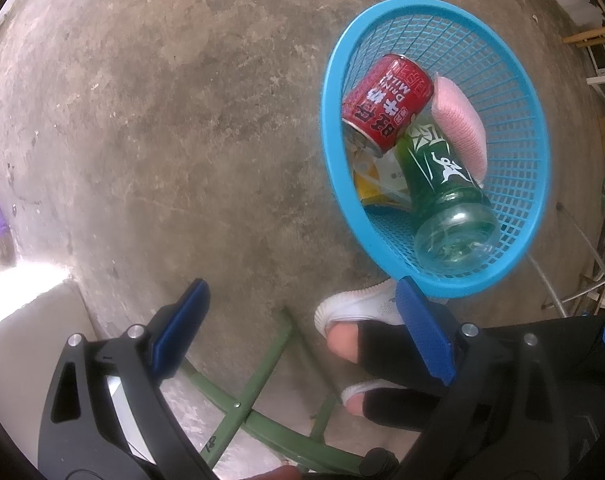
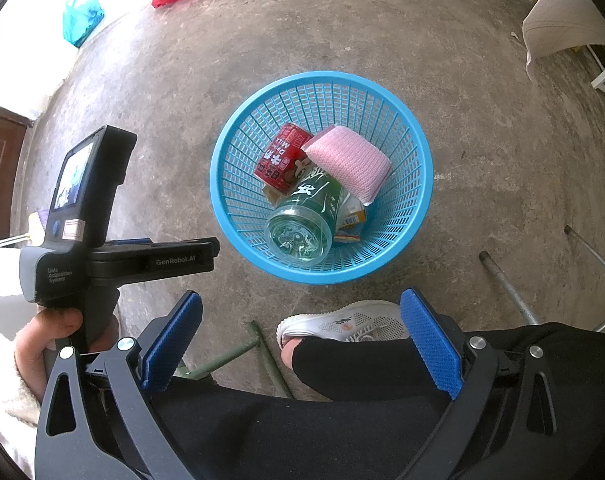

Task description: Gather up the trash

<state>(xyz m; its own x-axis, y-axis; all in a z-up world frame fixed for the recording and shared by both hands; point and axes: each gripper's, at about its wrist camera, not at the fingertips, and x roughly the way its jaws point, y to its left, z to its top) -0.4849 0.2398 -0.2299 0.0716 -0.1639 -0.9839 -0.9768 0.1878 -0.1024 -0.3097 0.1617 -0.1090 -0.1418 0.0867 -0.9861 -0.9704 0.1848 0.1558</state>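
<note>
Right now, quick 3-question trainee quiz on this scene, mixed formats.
1. True or false: the red can lies inside the blue basket.
2. Multiple choice: what rests against the green bottle on its upper side in the right wrist view? A) pink sponge B) white shoe C) red bag
3. Fill in: both the left tongs and the right tongs are ____ and hold nothing.

Key:
1. True
2. A, the pink sponge
3. open
</note>
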